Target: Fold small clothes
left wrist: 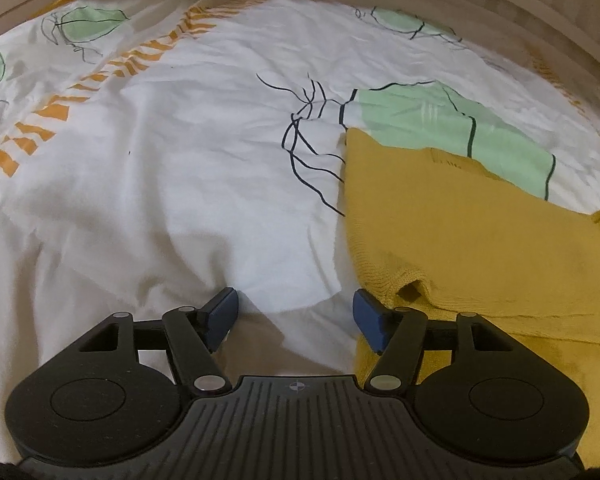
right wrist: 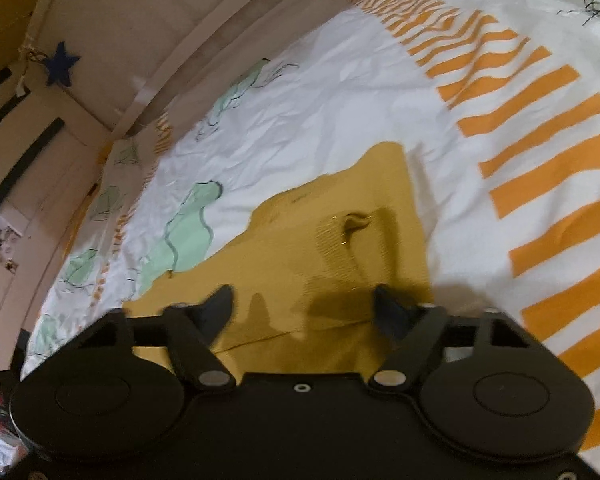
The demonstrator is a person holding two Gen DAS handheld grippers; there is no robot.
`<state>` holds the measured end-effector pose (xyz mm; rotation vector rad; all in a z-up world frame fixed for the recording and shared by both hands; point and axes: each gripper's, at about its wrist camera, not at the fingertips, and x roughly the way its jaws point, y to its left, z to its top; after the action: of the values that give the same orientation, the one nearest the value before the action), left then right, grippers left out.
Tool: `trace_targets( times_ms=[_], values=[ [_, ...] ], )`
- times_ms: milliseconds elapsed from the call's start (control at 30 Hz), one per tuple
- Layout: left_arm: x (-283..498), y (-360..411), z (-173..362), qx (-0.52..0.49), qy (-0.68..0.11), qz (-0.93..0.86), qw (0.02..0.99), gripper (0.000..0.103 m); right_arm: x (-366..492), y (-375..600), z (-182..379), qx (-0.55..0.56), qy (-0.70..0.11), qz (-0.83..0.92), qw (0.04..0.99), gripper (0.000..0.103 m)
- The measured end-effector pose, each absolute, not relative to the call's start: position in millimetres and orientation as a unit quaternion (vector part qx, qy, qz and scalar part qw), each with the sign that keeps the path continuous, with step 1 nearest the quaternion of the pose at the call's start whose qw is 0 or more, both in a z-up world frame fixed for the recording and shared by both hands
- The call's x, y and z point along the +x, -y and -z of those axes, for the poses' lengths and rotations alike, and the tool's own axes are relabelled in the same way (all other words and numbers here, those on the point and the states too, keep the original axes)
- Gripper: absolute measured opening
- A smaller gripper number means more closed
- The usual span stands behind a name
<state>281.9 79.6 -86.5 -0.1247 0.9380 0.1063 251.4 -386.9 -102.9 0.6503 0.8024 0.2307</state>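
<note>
While no writing reads, both hand-held grippers (left wrist: 296,316) (right wrist: 304,308) gape empty near yellow knit garment (left wrist: 480,248).

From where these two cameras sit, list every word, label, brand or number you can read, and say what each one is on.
No readable text in either view.
Left gripper: its body carries only a small round crosshair mark, no letters.
Yellow knit garment: a patch near the neckline may be a label, too small and blurred to read.
Bedsheet: printed shapes and stripes only.

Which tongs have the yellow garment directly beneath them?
The right tongs: yellow garment fills their gap. The left tongs frame white bedsheet instead.
</note>
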Motion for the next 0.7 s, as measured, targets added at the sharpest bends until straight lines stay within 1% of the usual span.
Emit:
trace_targets(
  times_ms=[33, 67, 133, 167, 200, 267, 367, 433, 500, 567, 600, 633, 700],
  values=[
    [283, -80, 85, -0.059, -0.455, -0.05, 0.887, 0.061, 251, 387, 103, 0.306, -0.384, -0.108, 0.864, 0.066],
    [284, -80, 82, -0.061, -0.455, -0.05, 0.887, 0.06, 251, 387, 102, 0.301, -0.386, -0.106, 0.866, 0.061],
    [283, -80, 75, -0.065, -0.441, -0.047, 0.894, 0.06, 251, 387, 101, 0.295, -0.386, -0.097, 0.869, 0.044],
    [282, -79, 72, -0.062, -0.43, -0.048, 0.899, 0.06, 251, 387, 101, 0.294, -0.386, -0.091, 0.87, 0.024],
    [282, -78, 68, -0.058, -0.42, -0.05, 0.905, 0.06, 251, 387, 100, 0.295, -0.386, -0.088, 0.87, 0.02],
    [281, -74, 59, -0.048, -0.396, -0.05, 0.916, 0.06, 250, 384, 96, 0.285, -0.39, -0.086, 0.871, 0.018],
    [280, -70, 47, -0.044, -0.363, -0.03, 0.93, 0.06, 249, 374, 72, 0.245, -0.401, -0.115, 0.875, 0.017],
    [283, -67, 43, -0.047, -0.357, -0.011, 0.933, 0.061, 244, 374, 57, 0.252, -0.41, -0.143, 0.865, 0.017],
    [287, -64, 43, -0.053, -0.36, 0.002, 0.932, 0.061, 240, 373, 52, 0.239, -0.452, -0.171, 0.842, 0.017],
    [291, -61, 49, -0.057, -0.373, 0.016, 0.926, 0.061, 238, 370, 61, 0.191, -0.502, -0.165, 0.827, 0.018],
    [294, -58, 52, -0.057, -0.384, 0.023, 0.921, 0.061, 238, 368, 65, 0.164, -0.517, -0.15, 0.826, 0.023],
    [297, -56, 55, -0.057, -0.395, 0.026, 0.917, 0.061, 239, 368, 69, 0.144, -0.527, -0.136, 0.827, 0.025],
    [301, -54, 64, -0.052, -0.419, 0.029, 0.906, 0.061, 241, 375, 69, 0.171, -0.52, -0.141, 0.825, 0.026]
  ],
)
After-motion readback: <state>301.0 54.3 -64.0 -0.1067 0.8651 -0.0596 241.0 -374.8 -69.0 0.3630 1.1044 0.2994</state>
